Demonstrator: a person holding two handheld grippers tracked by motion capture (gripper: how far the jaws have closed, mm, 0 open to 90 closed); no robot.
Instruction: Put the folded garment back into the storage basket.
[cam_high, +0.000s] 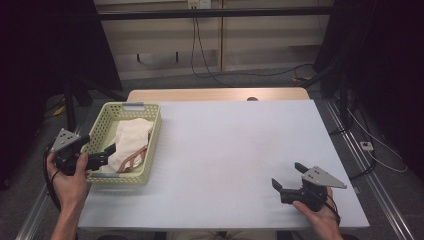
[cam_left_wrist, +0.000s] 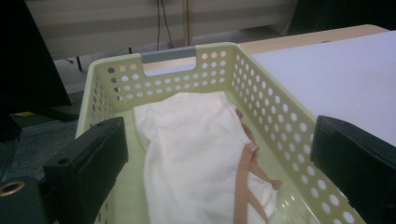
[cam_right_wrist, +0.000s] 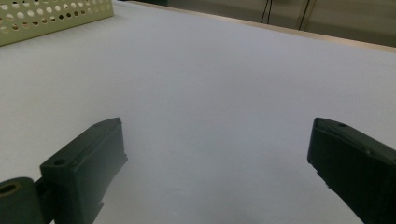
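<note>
A white table (cam_high: 240, 150) on a wooden top fills the middle of the high view. Beyond it at 12 o'clock runs a pale wall with cables hanging down, dark equipment stands at either side, and the floor is grey.

At 9 o'clock on the table sits a pale yellow basket (cam_high: 150, 142) with a white cloth (cam_high: 131, 142) inside. The left gripper (cam_high: 102, 156) hangs over the basket's near left corner, jaws wide and empty. At 5 o'clock the right gripper (cam_high: 287, 180) rests low over the bare table, jaws also wide and empty, well apart from the basket.

The left gripper view adds a tan strap (cam_left_wrist: 243, 179) lying on the cloth and a grey handle (cam_left_wrist: 168, 54) on the far rim. The right gripper view catches the basket's corner at 11 o'clock.
</note>
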